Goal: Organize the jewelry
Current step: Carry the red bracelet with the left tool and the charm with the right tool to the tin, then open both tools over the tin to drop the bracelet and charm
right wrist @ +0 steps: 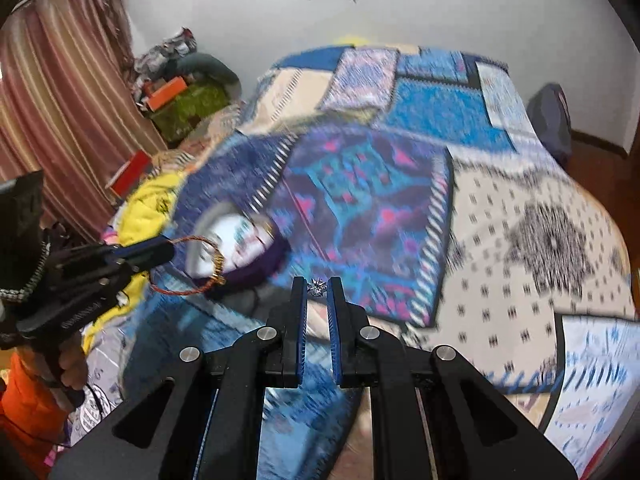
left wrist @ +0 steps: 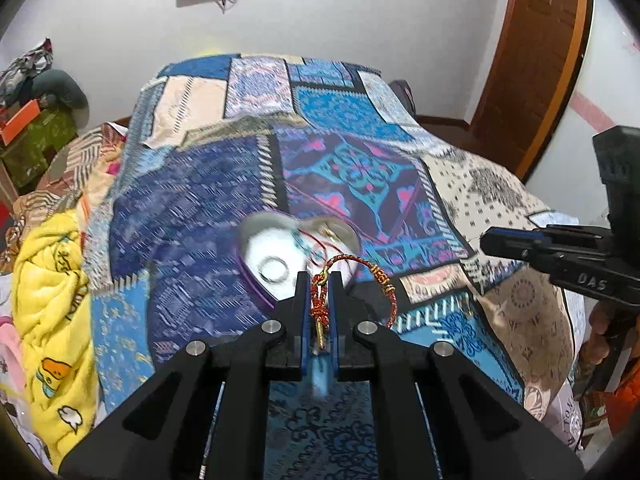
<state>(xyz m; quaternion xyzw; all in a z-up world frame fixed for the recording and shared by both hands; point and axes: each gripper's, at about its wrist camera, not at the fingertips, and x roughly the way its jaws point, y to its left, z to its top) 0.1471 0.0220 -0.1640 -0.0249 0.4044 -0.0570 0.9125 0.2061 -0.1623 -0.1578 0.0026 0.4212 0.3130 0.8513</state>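
My left gripper (left wrist: pixel 319 280) is shut on a red and gold braided cord bracelet (left wrist: pixel 376 276); its loop hangs out to the right, just above a heart-shaped purple-rimmed jewelry box (left wrist: pixel 276 248) lying open on the bed. The box holds a ring and other small pieces. In the right wrist view the left gripper (right wrist: pixel 168 250) holds the bracelet (right wrist: pixel 208 264) in front of the box (right wrist: pixel 248 252). My right gripper (right wrist: pixel 317 286) is shut on a small sparkling silver jewel (right wrist: pixel 317 288), to the right of the box. It also shows in the left wrist view (left wrist: pixel 486 240).
A blue patchwork quilt (left wrist: pixel 352 152) covers the bed. A yellow blanket (left wrist: pixel 52 304) lies bunched at the left. A green box with clothes (left wrist: pixel 36 136) stands by the wall, a striped curtain (right wrist: pixel 60 112) hangs at the left, and a wooden door (left wrist: pixel 536 60) is at the right.
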